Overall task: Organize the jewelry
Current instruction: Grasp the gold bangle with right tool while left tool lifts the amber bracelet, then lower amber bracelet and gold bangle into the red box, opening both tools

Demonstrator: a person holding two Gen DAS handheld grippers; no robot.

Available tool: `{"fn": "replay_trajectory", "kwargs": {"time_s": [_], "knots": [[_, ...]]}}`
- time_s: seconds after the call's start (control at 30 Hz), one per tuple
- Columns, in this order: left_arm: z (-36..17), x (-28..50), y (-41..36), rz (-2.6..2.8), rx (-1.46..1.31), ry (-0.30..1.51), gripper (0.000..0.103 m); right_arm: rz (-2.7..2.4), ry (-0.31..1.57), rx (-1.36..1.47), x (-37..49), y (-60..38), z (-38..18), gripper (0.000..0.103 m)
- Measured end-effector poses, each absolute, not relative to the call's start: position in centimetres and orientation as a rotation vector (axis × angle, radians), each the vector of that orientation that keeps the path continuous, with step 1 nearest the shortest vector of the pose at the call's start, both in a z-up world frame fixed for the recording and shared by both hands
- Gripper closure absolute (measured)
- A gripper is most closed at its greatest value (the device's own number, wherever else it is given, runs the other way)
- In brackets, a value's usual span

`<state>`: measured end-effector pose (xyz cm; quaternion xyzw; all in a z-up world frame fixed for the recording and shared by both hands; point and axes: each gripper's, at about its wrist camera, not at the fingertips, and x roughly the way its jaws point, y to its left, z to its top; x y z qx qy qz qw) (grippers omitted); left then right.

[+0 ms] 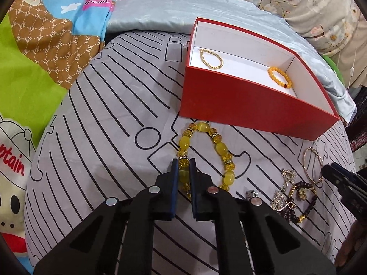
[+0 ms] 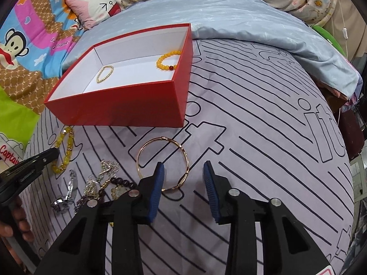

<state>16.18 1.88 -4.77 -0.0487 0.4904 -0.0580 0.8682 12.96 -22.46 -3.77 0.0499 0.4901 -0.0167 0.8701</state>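
1. Left tool (image 1: 184, 160) is clamped on the yellow bracelet (image 1: 219, 147), which lies on the bed (image 1: 103, 105) just before the red box (image 1: 240, 105).
2. Right tool (image 2: 183, 167) stands open over the gold bangle (image 2: 146, 151), its left pad inside the ring, not gripping.
3. The box holds a gold bead bracelet (image 1: 212, 58) and an orange one (image 1: 279, 76).

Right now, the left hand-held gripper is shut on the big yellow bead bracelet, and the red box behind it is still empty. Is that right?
Not quite. The left hand-held gripper is shut on the big yellow bead bracelet, but the red box is not empty: the left wrist view shows a thin gold bead bracelet and a small orange bead bracelet lying inside.
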Motion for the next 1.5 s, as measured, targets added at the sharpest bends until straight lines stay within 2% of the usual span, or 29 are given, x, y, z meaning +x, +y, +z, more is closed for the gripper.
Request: {"fn": "replay_trajectory", "kwargs": {"time_s": [0.2, 0.3, 0.83, 1.5], "knots": [[-4.1, 15.5, 2.0, -0.142, -0.124, 1.03, 0.095, -0.038, 1.032, 0.089, 13.8, -22.6, -4.4, 0.085], [-3.8, 15.3, 2.0, -0.142, -0.124, 1.025, 0.095, -0.031, 1.033, 0.089, 13.9, -22.5, -4.5, 0.1], [-0.7, 13.5, 2.7, -0.17, -0.149, 0.98, 0.095, 0.013, 0.975, 0.145, 11.4, -22.2, -1.6, 0.101], [8.5, 12.6, 1.7, -0.286, -0.132, 0.803, 0.095, 0.091, 0.828, 0.147, 11.1, -21.1, 5.6, 0.101]]}}
